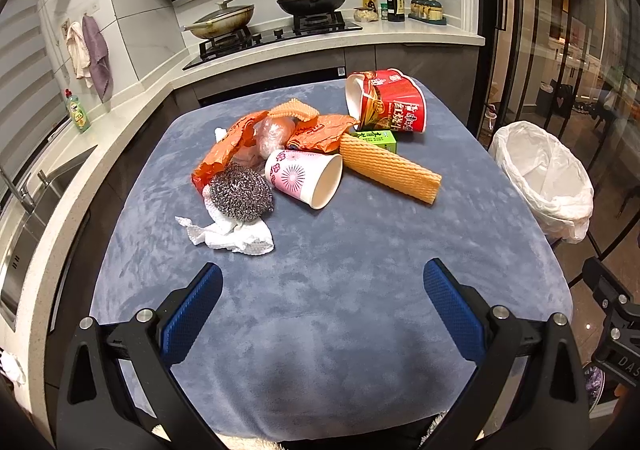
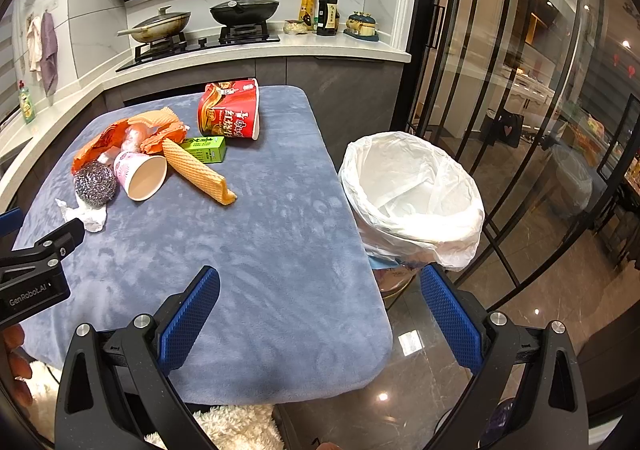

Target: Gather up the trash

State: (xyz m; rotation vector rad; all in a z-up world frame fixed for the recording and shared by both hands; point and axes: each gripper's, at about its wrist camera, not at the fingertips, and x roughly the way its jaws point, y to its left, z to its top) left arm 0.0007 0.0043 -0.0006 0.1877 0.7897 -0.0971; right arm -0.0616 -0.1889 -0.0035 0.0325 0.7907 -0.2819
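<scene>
Fingers [image 1: 192, 314] of both grippers spread wide, holding nothing.
Trash pile with pink paper cup [image 1: 304, 178] lies far ahead of left gripper [image 1: 323, 310]; right gripper [image 2: 320, 310] hangs near the lined bin [image 2: 412, 194].

Left gripper [image 1: 323, 314] sits low at the near edge of the surface [image 1: 320, 250], its blue-padded fingers [image 1: 192, 314] spread wide apart with nothing between them. Right gripper [image 2: 320, 316] matches it: fingers [image 2: 188, 316] wide apart too, nothing held, one finger over the cloth and the other past the surface's right edge. From the right wrist view, the left gripper's black body pokes in at the left edge, level and well clear of the right one. Bare fingertips of the person's hand [image 2: 16, 362] show just below it.
</scene>
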